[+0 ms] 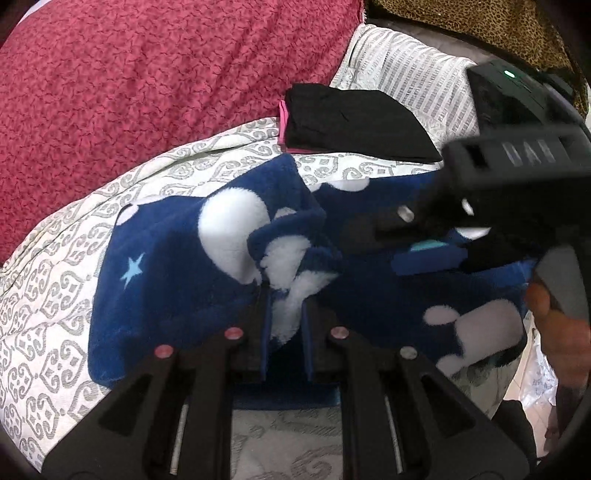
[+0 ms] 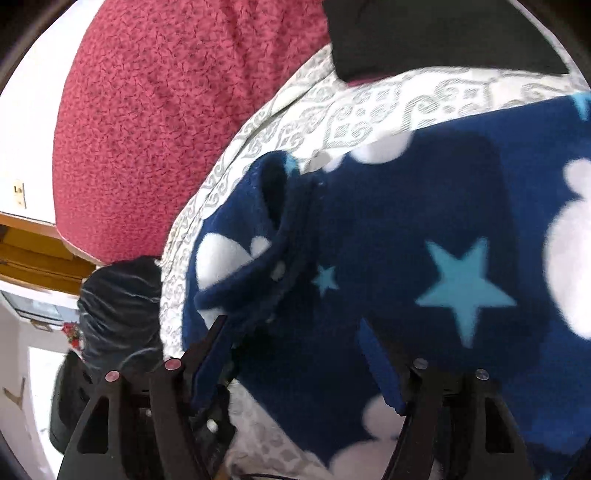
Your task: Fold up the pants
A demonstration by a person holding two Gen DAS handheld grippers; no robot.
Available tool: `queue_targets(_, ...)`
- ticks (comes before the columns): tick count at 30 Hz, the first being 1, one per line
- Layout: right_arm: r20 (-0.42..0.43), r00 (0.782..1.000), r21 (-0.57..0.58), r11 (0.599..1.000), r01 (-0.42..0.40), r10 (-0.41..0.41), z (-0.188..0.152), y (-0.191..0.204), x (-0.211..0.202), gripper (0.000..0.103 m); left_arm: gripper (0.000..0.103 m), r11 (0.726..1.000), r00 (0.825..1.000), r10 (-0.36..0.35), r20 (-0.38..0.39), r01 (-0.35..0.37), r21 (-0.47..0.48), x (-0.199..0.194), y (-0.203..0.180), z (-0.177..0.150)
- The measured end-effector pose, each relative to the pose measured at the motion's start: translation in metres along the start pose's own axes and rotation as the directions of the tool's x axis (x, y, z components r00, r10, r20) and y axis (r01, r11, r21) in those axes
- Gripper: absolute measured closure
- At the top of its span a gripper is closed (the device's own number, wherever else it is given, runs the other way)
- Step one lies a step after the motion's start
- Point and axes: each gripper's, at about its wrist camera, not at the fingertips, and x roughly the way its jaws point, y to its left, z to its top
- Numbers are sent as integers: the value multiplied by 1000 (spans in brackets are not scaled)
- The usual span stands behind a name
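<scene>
Navy fleece pants [image 1: 177, 266] with white clouds and light blue stars lie on a white and grey patterned bedspread [image 1: 55, 295]. My left gripper [image 1: 286, 291] is shut on a bunched fold of the pants and holds it slightly raised. My right gripper shows in the left wrist view [image 1: 436, 254] low over the pants' right part. In the right wrist view the right gripper [image 2: 295, 332] has its jaws wide apart over the pants [image 2: 406, 221], with cloth lying between them; nothing is pinched.
A red textured blanket [image 1: 147, 74] covers the far left. A folded black garment on a pink one [image 1: 351, 122] lies behind the pants. A striped pillow [image 1: 406, 74] and leopard-print cloth [image 1: 480, 26] lie at the back right. A black bag [image 2: 118, 314] sits beside the bed.
</scene>
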Motion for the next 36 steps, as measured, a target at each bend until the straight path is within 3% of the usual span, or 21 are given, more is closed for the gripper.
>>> queue_targets(3,-46,997,66,996,-65,68,7,2,13,23,87,1000,1000,-2,0,2,-21,-2,4,-4)
queue_targets(7,-91,985,138,982,-132,145,19,7,31,22,87,1000,1000,-3,18,4,-24,-6,2,-5)
queue_targets(12,-127,982,151,981,-121,141,26,15,52,22,85,1000,999,-17,44,16,22,-13,-10,-8)
queue_targets(14,-145,980,140,984,-113,133,26,21,60,23,76,999,999,-22,40,21,38,-14,-13,-10)
queue_targets(15,-140,982,124,986,-110,127,26,23,62,36,74,999,999,-24,40,23,42,-16,-13,-11)
queue_targets(16,-129,985,96,990,-101,113,26,27,62,67,70,999,999,-27,44,25,44,-19,-13,-11)
queue_targets(17,-118,990,46,996,-74,79,26,32,61,80,66,999,998,-33,52,30,45,-24,-12,-13)
queue_targets(18,-105,993,1,999,-52,52,25,36,59,82,63,998,997,-39,60,36,44,-31,-10,-15)
queue_targets(20,-56,998,-51,999,-7,4,22,43,49,83,45,999,997,-18,78,15,42,-42,-4,-20)
queue_targets(25,29,998,-170,984,51,-47,11,54,21,83,30,995,990,97,105,-100,23,-63,20,-37)
queue_targets(28,72,995,-221,971,89,-75,4,57,0,83,30,989,987,148,65,-147,-28,-59,41,-43)
queue_targets(32,98,991,-203,973,108,-90,6,44,-22,83,30,986,989,143,47,-138,-96,-58,57,-44)
queue_targets(36,119,987,-166,978,128,-109,12,28,-38,83,30,986,989,145,37,-141,-91,-55,55,-44)
